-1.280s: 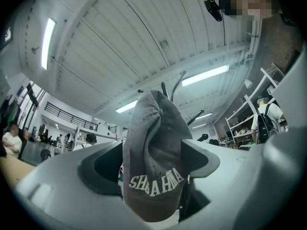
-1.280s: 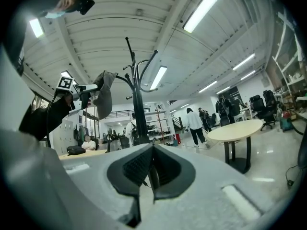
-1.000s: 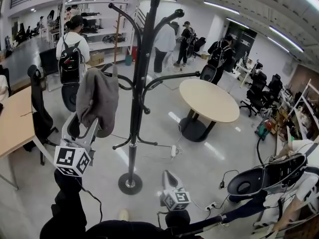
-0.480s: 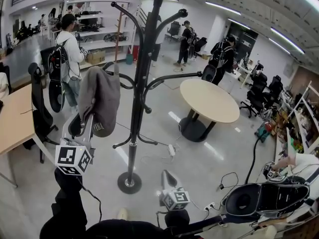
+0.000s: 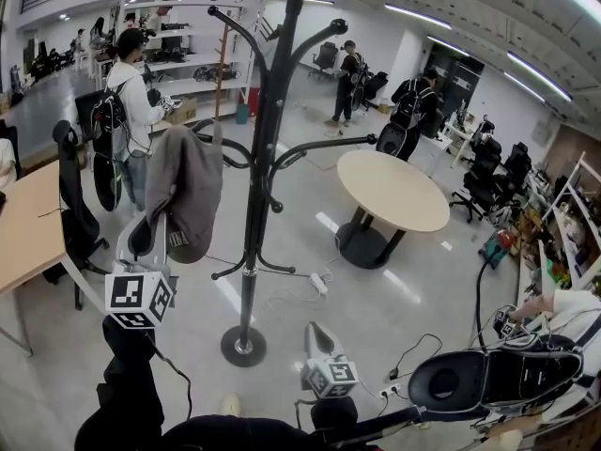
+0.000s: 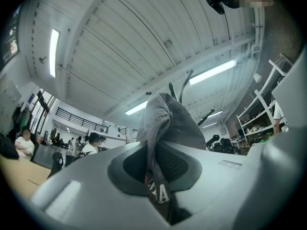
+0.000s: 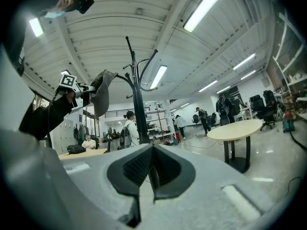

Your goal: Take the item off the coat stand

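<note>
A black coat stand [image 5: 256,205] rises in the middle of the floor. A grey cap [image 5: 183,188] hangs from one of its left hooks. My left gripper [image 5: 153,241] reaches up to the cap's lower edge. In the left gripper view its jaws are closing, and the pads pinch the cap [image 6: 170,128] cloth between them. My right gripper [image 5: 316,331] hangs low in front of the stand's base, shut on nothing. From the right gripper view the stand [image 7: 139,104] and the cap [image 7: 101,92] show up to the left.
A round table [image 5: 392,188] stands right of the stand. A wooden desk [image 5: 23,228] and an office chair [image 5: 75,205] are at the left. Cables and a power strip [image 5: 319,283] lie near the base. A person with a backpack [image 5: 131,111] stands behind.
The left gripper's jaws have closed from wide apart onto the cap's lower edge. The person with the backpack has turned and stepped nearer. The right gripper has stayed put.
</note>
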### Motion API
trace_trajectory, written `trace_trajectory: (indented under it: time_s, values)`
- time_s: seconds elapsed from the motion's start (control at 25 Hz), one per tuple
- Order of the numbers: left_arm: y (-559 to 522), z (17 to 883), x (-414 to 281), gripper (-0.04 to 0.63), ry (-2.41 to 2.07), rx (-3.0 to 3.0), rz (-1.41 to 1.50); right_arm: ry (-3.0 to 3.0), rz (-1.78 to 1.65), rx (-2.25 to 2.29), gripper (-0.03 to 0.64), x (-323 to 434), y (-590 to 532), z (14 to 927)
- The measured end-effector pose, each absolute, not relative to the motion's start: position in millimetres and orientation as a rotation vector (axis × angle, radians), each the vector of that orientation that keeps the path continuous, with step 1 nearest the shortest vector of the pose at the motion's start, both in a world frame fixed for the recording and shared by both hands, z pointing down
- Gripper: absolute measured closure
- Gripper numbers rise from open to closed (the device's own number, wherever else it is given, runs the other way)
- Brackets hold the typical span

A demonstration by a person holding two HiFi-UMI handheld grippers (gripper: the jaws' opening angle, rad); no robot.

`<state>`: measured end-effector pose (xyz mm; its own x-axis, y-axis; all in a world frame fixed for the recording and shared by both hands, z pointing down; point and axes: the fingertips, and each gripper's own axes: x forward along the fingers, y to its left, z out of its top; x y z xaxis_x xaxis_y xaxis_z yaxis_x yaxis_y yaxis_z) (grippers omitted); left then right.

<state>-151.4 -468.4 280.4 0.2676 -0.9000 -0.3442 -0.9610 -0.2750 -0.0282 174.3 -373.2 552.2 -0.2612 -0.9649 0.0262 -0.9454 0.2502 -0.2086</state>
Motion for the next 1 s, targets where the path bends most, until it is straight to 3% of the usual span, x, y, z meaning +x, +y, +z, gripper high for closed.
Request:
trace_trajectory:
  time_s: [1.0]
  values:
    - [-453,247,-158,0.568,1.697,-2.244,0.453,2.416,-0.271,-1.818,0.615,168,-367,561]
